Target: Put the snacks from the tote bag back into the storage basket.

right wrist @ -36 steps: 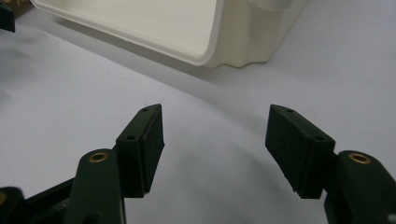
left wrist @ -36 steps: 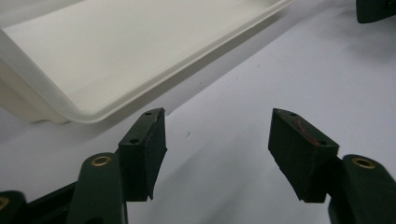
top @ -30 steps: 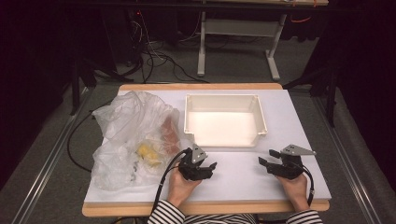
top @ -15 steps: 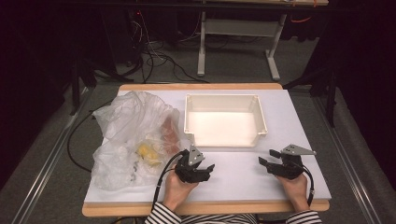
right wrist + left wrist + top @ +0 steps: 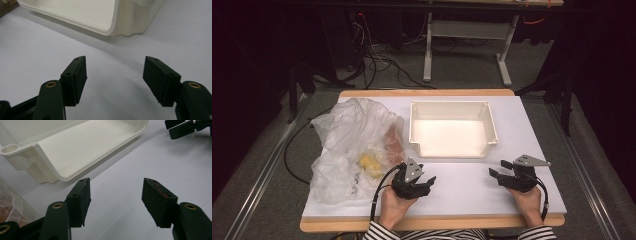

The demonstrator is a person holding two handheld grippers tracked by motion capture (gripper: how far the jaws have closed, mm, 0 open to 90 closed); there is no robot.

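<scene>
While both hands rested at the table's (image 5: 462, 195) near edge, the left tongs (image 5: 426, 181) stood spread with nothing between them. They had just been closing a little, and bare table showed in the gap in the left gripper view (image 5: 115, 195). The right tongs (image 5: 498, 171) were spread too, holding nothing, with bare table between their jaws in the right gripper view (image 5: 115, 75).

The bag (image 5: 352, 145), clear and crumpled, lay at nine o'clock on the table, just beside the left tongs at about their ten o'clock. Inside it something yellow (image 5: 369, 164) and something reddish (image 5: 394, 140) could be seen, though what they were could not be told. A corner of the bag showed at the lower left of the left gripper view (image 5: 10, 207).

The tray (image 5: 453, 107), white and with nothing in it, sat at twelve o'clock, near the bag's right side. Its near wall lay ahead of both tongs, apart from them (image 5: 45, 167) (image 5: 130, 22).
</scene>
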